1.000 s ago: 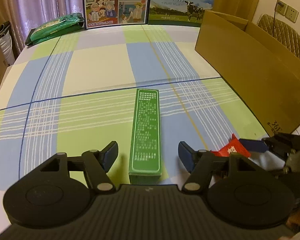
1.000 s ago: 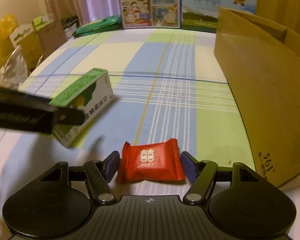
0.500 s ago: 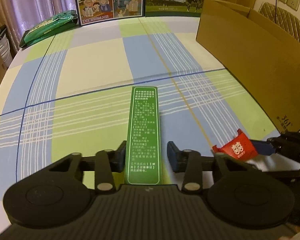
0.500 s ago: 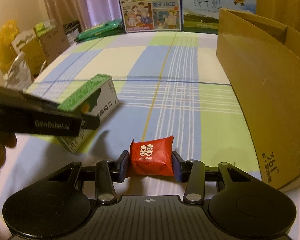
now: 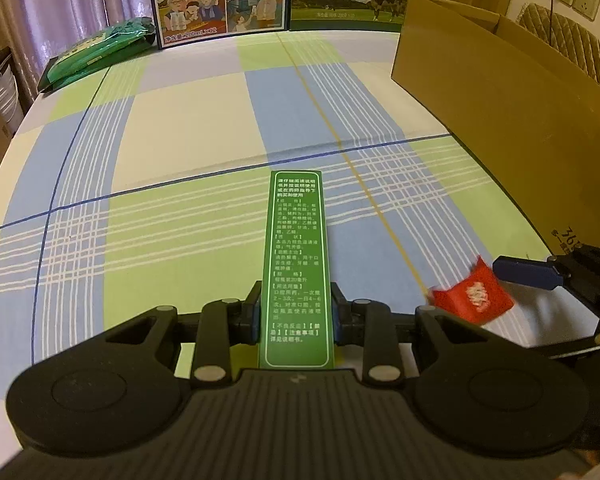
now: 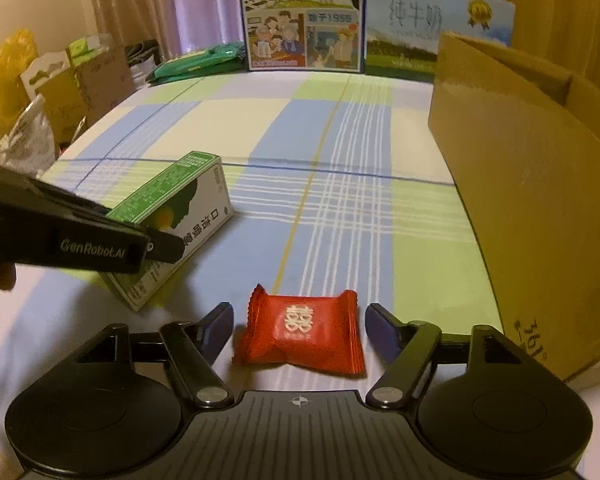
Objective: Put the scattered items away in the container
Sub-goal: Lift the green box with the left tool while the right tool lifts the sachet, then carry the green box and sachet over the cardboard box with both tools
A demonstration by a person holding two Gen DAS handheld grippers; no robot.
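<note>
The left tool [image 5: 296, 314] has just clenched onto the green box [image 5: 296, 264]. The right tool [image 6: 299, 330] has released the red candy [image 6: 302, 332], which lies on the tabletop [image 6: 340, 208] beside the cardboard box [image 6: 532, 208].

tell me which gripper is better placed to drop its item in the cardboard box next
Left. The left gripper is shut on the green box, ready to carry. The right gripper sits nearer the cardboard box, but it is open, with the red candy loose between its fingers.
</note>
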